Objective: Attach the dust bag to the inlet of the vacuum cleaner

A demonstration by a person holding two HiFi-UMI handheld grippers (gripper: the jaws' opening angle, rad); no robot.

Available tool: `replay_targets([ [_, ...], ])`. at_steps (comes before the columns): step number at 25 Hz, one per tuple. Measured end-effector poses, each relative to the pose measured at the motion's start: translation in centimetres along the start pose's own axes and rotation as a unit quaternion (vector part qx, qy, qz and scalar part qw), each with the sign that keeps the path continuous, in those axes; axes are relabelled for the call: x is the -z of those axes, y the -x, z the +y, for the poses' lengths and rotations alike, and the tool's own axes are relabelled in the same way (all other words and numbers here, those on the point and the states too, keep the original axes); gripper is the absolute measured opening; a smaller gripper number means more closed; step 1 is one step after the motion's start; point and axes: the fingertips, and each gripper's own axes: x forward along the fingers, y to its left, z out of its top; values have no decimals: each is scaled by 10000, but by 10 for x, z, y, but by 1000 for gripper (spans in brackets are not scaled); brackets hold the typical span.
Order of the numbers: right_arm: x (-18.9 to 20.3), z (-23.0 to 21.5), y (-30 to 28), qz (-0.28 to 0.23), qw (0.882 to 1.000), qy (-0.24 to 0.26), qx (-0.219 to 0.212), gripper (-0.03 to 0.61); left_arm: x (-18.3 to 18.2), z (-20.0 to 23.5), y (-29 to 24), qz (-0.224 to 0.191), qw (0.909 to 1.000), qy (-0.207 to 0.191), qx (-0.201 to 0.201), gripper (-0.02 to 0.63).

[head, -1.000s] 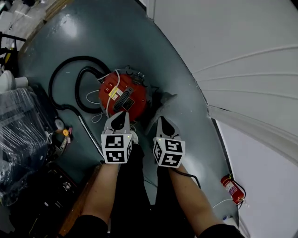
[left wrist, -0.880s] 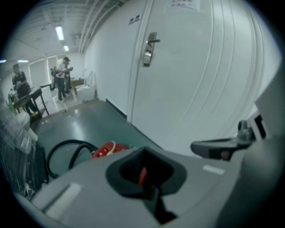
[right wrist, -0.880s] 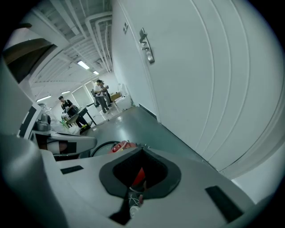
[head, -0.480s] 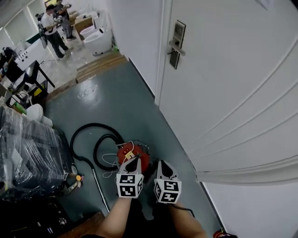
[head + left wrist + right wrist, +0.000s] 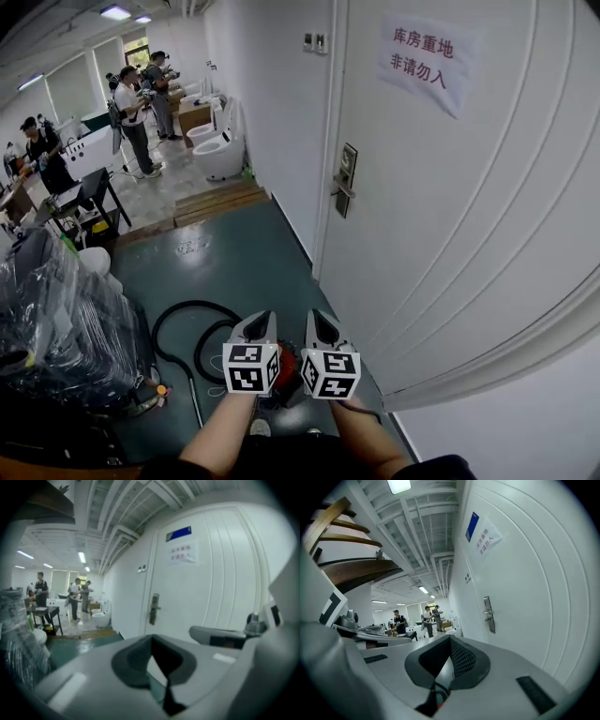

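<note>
I hold both grippers up side by side, pointing roughly level toward a white door (image 5: pixel 441 216). My left gripper (image 5: pixel 262 320) is shut with nothing between its jaws; in the left gripper view its dark pads (image 5: pixel 133 660) meet at the tip (image 5: pixel 151 641). My right gripper (image 5: pixel 317 320) is also shut and empty (image 5: pixel 450 641). Far below, only a sliver of the red vacuum cleaner (image 5: pixel 287 360) shows on the floor between the two marker cubes. Its black hose (image 5: pixel 183 323) loops to the left. No dust bag is in view.
The door carries a lever handle (image 5: pixel 345 186) and a paper sign (image 5: pixel 422 58). Plastic-wrapped goods (image 5: pixel 56 328) stand at the left. Several people (image 5: pixel 131 112) stand far down the hall beside white toilets (image 5: pixel 220 150) and a dark table (image 5: pixel 89 202).
Both grippers have risen from just above the vacuum to about door-handle height and tilted toward level. The head view has swung up from the floor to the door and hall.
</note>
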Motion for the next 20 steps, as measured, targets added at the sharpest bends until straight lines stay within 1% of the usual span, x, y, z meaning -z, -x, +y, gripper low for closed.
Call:
replay_targets([
  [3, -51, 16, 9, -312, 9991, 275, -2, -2, -45, -1, 21, -326, 9995, -31, -25, 0],
  [6, -74, 24, 18, -445, 9986, 293, -15, -2, -69, -2, 37, -581, 9982, -125, -82, 0],
  [9, -76, 6, 14, -516, 9986, 140, -38, -2, -73, -14, 24, -652, 9976, -201, -89, 0],
  [11, -76, -6, 13, -549, 9985, 45, -18, -2, -74, -22, 17, -702, 9969, -341, -138, 0],
  [14, -72, -8, 16, -583, 9983, 40, 59, -2, -75, -26, 21, -813, 9952, -516, -164, 0],
  [18, -60, -9, 8, -486, 9988, 4, 74, -2, -69, -24, 15, -744, 9958, -503, -171, 2],
  [20, -57, -2, 7, -473, 9989, 44, 56, -2, -67, -18, 18, -743, 9960, -465, -164, 2],
])
